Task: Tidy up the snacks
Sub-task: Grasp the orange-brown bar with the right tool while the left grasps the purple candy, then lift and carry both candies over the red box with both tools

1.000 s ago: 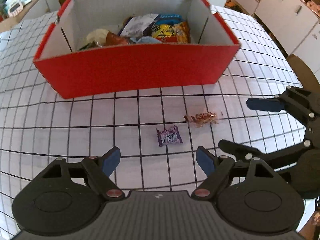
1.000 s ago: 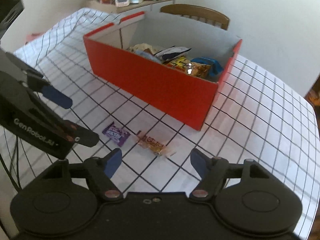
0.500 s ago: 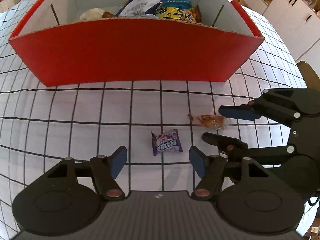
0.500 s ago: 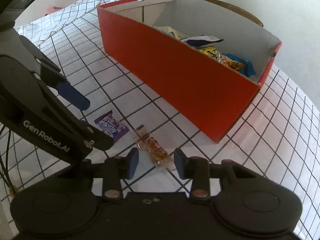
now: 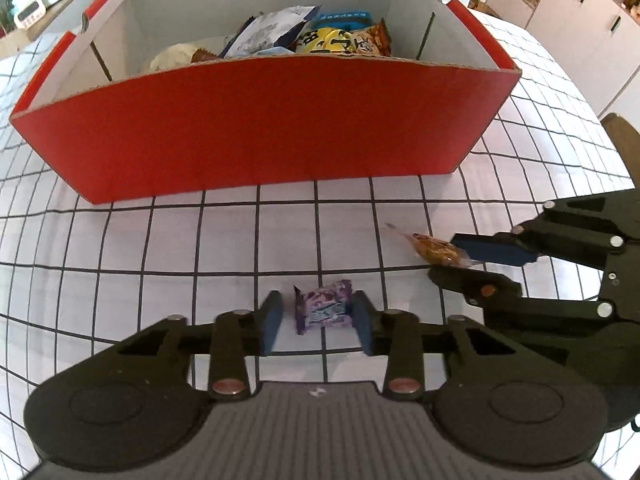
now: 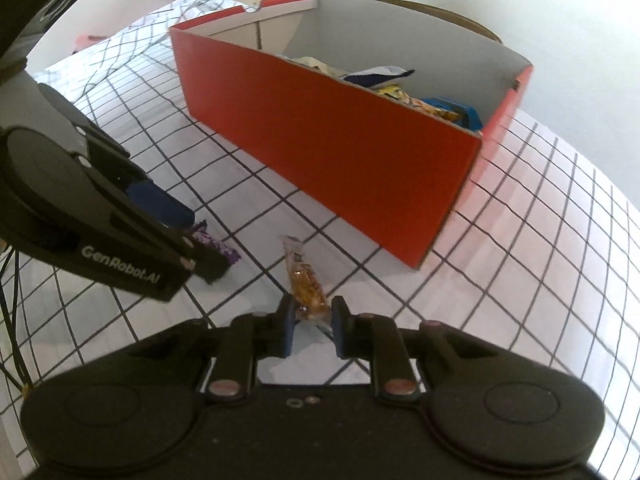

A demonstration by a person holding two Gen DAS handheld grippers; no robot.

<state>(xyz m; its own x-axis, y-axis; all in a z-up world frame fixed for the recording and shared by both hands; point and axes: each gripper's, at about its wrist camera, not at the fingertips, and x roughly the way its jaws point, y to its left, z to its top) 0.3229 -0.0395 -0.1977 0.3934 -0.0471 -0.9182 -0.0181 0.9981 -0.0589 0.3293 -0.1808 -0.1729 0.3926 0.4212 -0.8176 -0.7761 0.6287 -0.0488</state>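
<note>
Left gripper (image 5: pixel 318 312) closing around the purple candy (image 5: pixel 323 310); right gripper (image 6: pixel 310 322) clamped on the orange candy (image 6: pixel 306 286), before 1 red box (image 5: pixel 256 128).

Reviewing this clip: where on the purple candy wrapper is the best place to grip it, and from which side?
Across the puffed middle of the purple candy wrapper, coming down from above. It lies flat on the checked tablecloth, so only its side edges offer purchase. The left gripper is closing around it that way, one finger on each side.

Red box (image 5: pixel 260 128), purple candy (image 5: pixel 323 306), black-gridded white cloth (image 5: pixel 120 248).
</note>
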